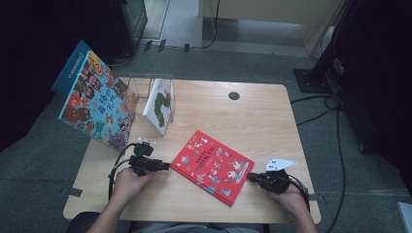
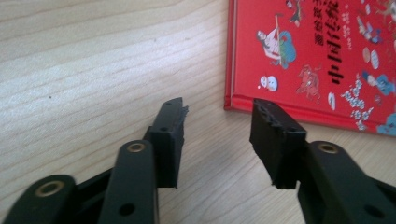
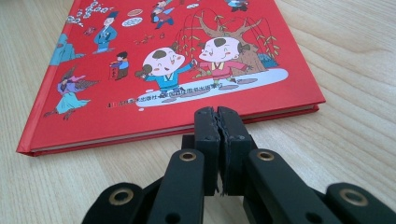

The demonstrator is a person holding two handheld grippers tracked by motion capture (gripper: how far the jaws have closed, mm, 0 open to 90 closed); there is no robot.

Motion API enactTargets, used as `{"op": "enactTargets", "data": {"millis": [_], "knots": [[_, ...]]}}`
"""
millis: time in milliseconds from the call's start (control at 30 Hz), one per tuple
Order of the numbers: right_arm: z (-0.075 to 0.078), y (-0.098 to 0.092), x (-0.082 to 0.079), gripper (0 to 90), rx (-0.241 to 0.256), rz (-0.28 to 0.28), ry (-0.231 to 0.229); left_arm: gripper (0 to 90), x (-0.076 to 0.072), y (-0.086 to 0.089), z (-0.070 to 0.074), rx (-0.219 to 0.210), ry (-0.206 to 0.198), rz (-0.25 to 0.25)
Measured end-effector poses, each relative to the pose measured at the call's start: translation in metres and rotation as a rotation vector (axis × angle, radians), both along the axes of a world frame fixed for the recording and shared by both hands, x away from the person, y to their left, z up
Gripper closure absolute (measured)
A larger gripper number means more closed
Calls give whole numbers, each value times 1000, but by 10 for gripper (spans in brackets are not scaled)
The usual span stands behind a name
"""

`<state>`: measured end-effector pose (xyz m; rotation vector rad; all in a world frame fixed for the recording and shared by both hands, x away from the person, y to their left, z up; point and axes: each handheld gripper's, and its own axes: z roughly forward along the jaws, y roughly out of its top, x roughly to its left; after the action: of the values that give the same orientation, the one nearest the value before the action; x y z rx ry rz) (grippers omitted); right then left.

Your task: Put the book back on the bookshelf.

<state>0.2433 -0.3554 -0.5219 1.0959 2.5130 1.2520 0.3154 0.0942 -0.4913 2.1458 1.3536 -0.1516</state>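
Red book (image 1: 212,166) lies flat; high view adds upright books (image 1: 159,106).

Left tool (image 2: 217,116) jaws apart, right tool (image 3: 218,122) jaws pressed together

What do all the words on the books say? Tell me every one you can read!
"中国传统": big dark characters on the red book, left gripper view; the line above them is too blurred to read.
Small print under the two children on the red book, right gripper view: too small to read.
Colourful book leaning at the table's left: large characters, too blurred to read.
White book in the clear stand: no readable text.
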Motion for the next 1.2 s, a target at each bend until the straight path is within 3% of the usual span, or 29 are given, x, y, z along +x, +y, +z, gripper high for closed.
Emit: {"op": "enactTargets", "data": {"millis": [200,267,367,633,833,1000,1100,1200], "knots": [[0,7,6,873,7,23,3,653,-5,4,1,-16,13,0],[0,12,9,864,4,42,-2,647,-7,5,0,-5,25,7],[0,19,12,858,0,68,-9,637,-10,4,-1,-4,12,10],[0,34,22,867,3,125,-9,642,-9,1,-4,-44,11,26],[1,44,27,883,-5,137,-7,657,-3,-5,-3,-20,-12,30],[5,35,32,892,4,50,-34,666,0,-6,-3,-14,-17,31],[7,28,35,892,0,-26,-49,746,2,-6,-3,12,-18,31],[7,20,40,891,-5,-112,-63,803,5,-5,-4,6,-11,29]]}}
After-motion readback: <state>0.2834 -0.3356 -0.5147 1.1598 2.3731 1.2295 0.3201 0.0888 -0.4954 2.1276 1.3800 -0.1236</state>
